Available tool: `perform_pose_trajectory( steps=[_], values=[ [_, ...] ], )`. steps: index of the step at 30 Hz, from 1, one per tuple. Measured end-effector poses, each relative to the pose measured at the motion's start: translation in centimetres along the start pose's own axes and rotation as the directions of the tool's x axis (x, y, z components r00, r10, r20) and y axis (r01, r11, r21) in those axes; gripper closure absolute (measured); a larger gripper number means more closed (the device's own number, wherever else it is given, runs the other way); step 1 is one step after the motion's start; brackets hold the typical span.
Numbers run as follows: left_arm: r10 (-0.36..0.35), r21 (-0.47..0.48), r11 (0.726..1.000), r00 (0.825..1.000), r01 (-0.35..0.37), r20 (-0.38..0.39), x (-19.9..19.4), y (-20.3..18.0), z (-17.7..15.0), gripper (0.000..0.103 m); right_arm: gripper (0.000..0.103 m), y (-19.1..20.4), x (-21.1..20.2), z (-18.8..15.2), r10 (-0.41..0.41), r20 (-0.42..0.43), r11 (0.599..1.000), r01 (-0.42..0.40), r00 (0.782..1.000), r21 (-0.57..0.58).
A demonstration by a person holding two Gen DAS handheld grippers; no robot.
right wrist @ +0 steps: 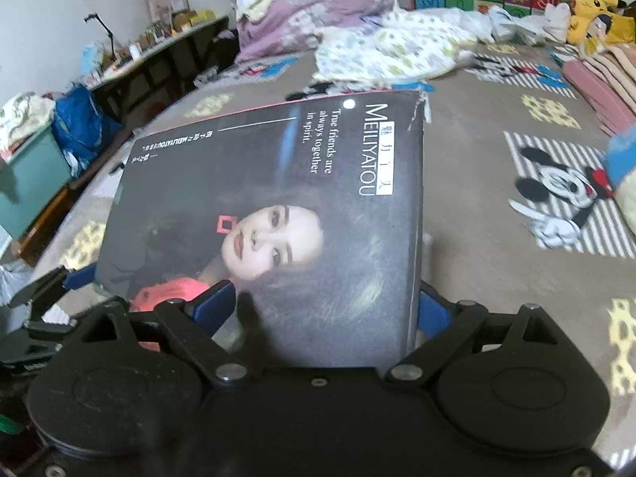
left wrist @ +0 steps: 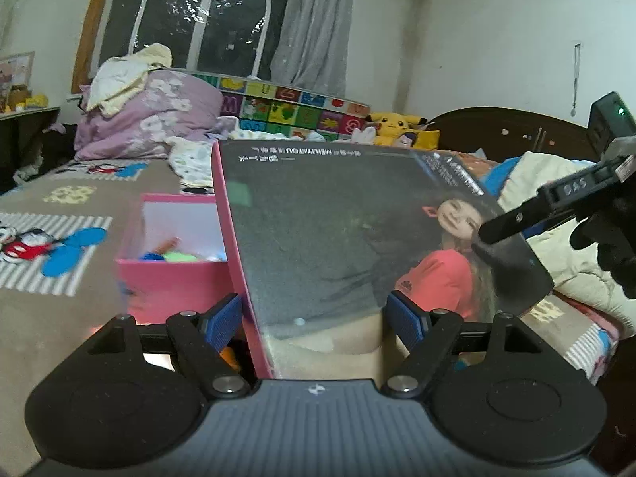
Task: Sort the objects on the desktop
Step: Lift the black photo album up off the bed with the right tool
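A dark box lid [left wrist: 318, 230] with a printed portrait and pink side walls hangs tilted above the bed, carried by both grippers. My left gripper [left wrist: 314, 318] is shut on its near end, blue pads [left wrist: 405, 320] against both sides. My right gripper [right wrist: 324, 306] is shut on the other end of the lid [right wrist: 278, 183]; its finger [left wrist: 512, 224] shows at the lid's right edge in the left wrist view. Below and left of the lid stands the open pink box [left wrist: 171, 274] with several colourful small items inside. The left gripper's finger [right wrist: 43, 286] shows at the lower left in the right wrist view.
A brown blanket [right wrist: 477, 206] with cartoon mouse prints covers the bed. A purple quilt pile [left wrist: 155, 115], patterned cloth [right wrist: 389, 51], a yellow plush [left wrist: 393, 123] and a foam letter mat [left wrist: 302, 107] lie at the back. A cluttered desk [right wrist: 159, 47] and teal bin [right wrist: 31, 187] stand left.
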State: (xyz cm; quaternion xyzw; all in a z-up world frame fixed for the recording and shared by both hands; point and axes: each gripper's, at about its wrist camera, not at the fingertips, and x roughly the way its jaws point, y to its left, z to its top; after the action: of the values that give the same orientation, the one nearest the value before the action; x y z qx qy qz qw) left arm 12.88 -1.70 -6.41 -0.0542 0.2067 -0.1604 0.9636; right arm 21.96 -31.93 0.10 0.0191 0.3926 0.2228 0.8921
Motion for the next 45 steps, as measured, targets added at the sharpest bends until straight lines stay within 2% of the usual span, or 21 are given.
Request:
perform_pose_trajectory(
  steps=[10, 18, 24, 33, 45],
  values=[
    [0.054, 0.044, 0.998, 0.998, -0.055, 0.009, 0.4, 5.4, 6.0, 0.024, 0.008, 4.2, 2.5, 4.6, 0.024, 0.078, 0.999, -0.028, 0.997, 0.041],
    [0.07, 0.054, 0.996, 0.998, -0.069, -0.009, 2.1, 8.6, 9.7, 0.024, 0.008, 5.9, 4.9, 7.3, 0.024, 0.097, 0.997, -0.032, 0.995, 0.073],
    [0.076, 0.03, 0.997, 0.996, -0.074, -0.054, 4.7, 10.9, 10.2, 0.024, 0.008, 6.2, 7.6, 8.5, 0.01, 0.074, 0.994, -0.018, 0.997, 0.106],
    [0.048, -0.039, 0.998, 0.99, -0.053, -0.129, 8.5, 14.4, 9.5, 0.024, 0.008, 6.0, 10.9, 9.6, -0.01, 0.024, 0.992, 0.007, 1.0, 0.129],
    [0.021, -0.084, 0.996, 0.981, -0.038, -0.194, 11.4, 15.4, 9.2, 0.024, 0.008, 4.9, 13.5, 10.2, -0.027, -0.037, 0.985, 0.033, 0.999, 0.172]
  ],
)
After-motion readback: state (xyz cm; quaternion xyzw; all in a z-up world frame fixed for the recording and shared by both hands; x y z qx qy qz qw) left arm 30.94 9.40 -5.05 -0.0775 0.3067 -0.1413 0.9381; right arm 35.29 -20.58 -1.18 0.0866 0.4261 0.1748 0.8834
